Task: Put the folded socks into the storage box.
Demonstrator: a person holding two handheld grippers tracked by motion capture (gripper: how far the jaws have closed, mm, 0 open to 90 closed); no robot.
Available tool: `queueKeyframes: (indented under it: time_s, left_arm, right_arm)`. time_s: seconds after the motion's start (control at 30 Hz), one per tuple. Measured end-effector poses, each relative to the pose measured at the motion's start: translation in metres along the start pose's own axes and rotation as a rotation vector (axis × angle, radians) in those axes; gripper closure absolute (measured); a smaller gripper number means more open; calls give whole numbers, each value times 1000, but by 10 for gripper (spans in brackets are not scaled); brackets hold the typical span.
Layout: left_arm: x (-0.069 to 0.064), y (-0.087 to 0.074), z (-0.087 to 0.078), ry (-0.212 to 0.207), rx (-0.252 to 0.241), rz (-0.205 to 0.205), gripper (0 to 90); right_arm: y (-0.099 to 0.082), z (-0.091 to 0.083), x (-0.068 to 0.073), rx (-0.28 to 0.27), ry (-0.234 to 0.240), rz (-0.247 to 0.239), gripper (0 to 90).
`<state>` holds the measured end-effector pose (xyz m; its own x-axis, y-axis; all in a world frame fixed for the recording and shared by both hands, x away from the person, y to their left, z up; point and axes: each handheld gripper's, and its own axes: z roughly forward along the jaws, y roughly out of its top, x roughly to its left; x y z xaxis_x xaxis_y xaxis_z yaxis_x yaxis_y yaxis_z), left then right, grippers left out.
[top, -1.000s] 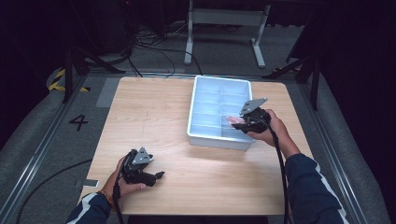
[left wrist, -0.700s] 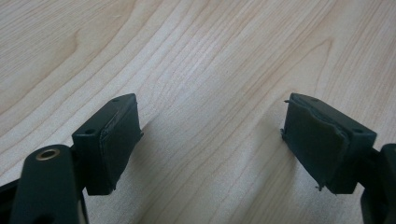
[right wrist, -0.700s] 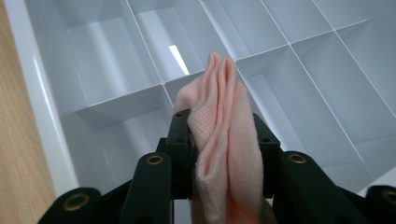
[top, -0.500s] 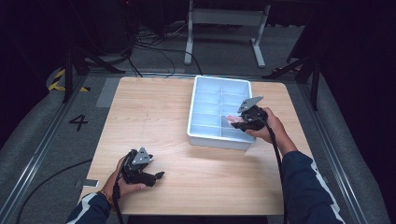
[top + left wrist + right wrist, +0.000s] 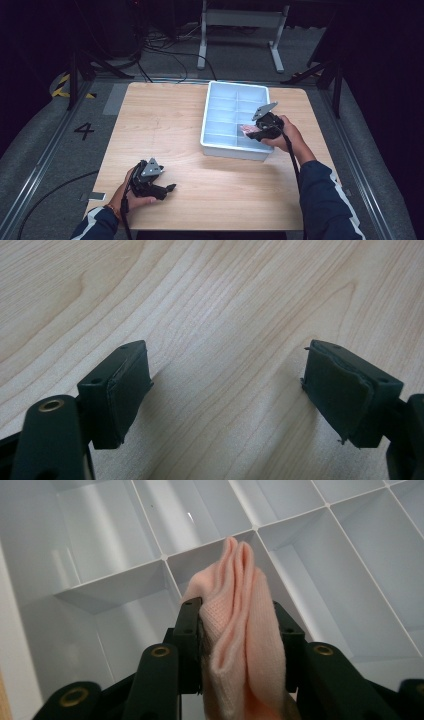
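Pink folded cloth [image 5: 245, 570] pinched in just-loosening right tongs [image 5: 237, 612] over white divided tray [image 5: 115, 575]; left tongs [image 5: 227, 390] spread above wooden table [image 5: 225, 300].

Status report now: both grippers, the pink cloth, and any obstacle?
Left gripper low over table, jaws apart, empty. Right gripper over white divided tray, jaws just easing open, pink cloth between them. Nothing in the way.

Bare wooden table [image 5: 165, 125], grey floor [image 5: 45, 150] numbered "4" [image 5: 84, 131], tangled cables [image 5: 165, 45].
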<state>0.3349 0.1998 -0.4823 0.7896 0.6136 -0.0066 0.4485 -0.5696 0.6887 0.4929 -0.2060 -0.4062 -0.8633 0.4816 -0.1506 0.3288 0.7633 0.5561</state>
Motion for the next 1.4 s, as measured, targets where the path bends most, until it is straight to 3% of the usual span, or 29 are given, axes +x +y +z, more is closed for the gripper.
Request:
queueKeyframes:
  time_s: [0.67, 1.03, 1.4]
  left_arm:
    - [0, 0, 0, 0, -1, -1, 192]
    - [0, 0, 0, -2, -2, -5, 192]
    - [0, 0, 0, -2, -2, -5, 192]
  right_arm:
    - [4, 15, -7, 58, -28, 29, 606]
    - [1, 14, -10, 13, -31, 82, 484]
    - [2, 13, -10, 2, -34, 79, 502]
